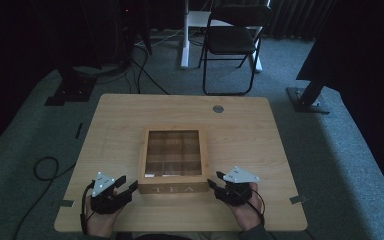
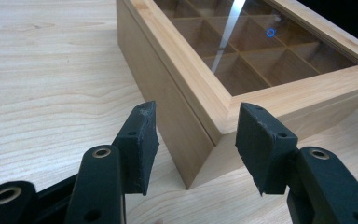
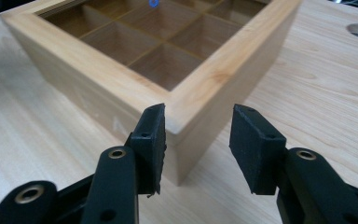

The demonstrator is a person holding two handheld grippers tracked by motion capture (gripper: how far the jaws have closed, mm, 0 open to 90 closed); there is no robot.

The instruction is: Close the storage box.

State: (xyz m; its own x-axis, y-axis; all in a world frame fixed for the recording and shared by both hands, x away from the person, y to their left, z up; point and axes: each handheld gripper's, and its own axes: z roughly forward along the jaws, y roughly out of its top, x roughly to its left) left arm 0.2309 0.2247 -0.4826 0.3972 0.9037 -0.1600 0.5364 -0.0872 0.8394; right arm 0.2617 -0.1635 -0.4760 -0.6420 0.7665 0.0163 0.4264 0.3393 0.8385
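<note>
Both grippers stood open at the near corners of the tea box.

I had the left gripper (image 1: 130,186) at the box's near left corner and the right gripper (image 1: 214,182) at its near right corner, jaws of each spread apart, pads off the wood. Beyond them, the tea box (image 1: 173,188) sat lid-down, glass top closed, at the middle of the table (image 1: 240,120).

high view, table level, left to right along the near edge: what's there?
left gripper with open jaws → wooden tea box, lid shut, "TEA" on its front → right gripper with open jaws. Each gripper sits at a near corner of the box, on the wooden table.
</note>
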